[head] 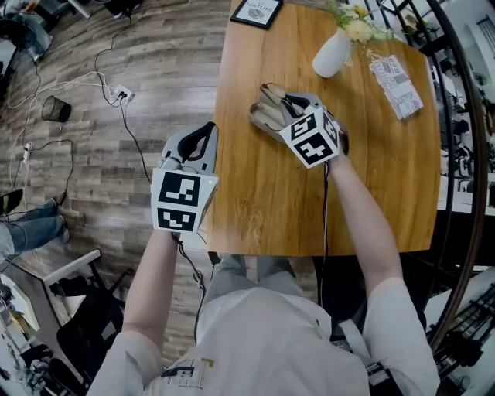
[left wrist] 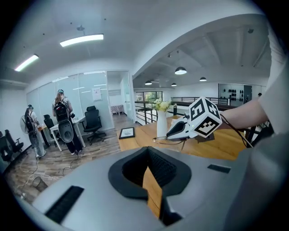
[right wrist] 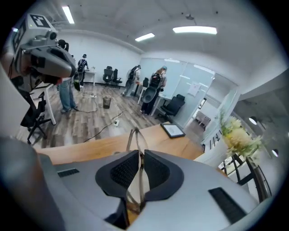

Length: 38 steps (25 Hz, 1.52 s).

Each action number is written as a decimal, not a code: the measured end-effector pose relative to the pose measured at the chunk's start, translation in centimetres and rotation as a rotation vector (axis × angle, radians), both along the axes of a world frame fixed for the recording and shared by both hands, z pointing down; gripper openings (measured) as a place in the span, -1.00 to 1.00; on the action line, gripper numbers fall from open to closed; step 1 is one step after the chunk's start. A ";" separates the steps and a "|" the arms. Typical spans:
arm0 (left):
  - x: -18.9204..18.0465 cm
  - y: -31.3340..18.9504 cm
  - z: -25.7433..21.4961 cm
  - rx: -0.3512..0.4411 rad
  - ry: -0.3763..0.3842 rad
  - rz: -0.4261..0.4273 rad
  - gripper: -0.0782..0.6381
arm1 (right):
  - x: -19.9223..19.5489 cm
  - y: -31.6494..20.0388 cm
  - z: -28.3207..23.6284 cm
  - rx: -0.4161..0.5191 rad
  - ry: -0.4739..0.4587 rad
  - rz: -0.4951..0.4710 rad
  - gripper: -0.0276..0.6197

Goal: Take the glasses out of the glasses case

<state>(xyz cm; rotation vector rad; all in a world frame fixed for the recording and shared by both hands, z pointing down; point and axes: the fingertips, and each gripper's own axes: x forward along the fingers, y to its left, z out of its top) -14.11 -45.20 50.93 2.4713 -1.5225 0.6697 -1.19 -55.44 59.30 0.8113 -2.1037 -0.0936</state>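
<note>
The beige glasses case lies open on the wooden table, towards its far side. My right gripper hangs just above the case. In the right gripper view its pads are pressed on the thin-framed glasses, which stick out beyond the right gripper. The left gripper view shows that gripper raised over the table with the thin frame hanging from it. My left gripper hovers at the table's left edge, well clear of the case, shut with nothing between its pads.
A white vase with flowers, a framed picture and a printed packet lie at the table's far end. Cables and a power strip lie on the wooden floor to the left. People stand far off by office chairs.
</note>
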 end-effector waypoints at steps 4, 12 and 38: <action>0.0 0.1 -4.6 0.090 -0.001 0.010 -0.73 | 0.7 0.6 -7.4 0.070 -0.131 0.053 -0.77; 1.0 1.4 -12.4 0.199 -0.022 0.029 -0.73 | 3.9 3.1 -19.1 0.211 -0.286 0.106 -0.78; 0.4 14.8 -34.1 0.637 -0.007 -0.030 -0.73 | 13.6 24.7 -46.4 0.713 -0.755 0.156 -0.78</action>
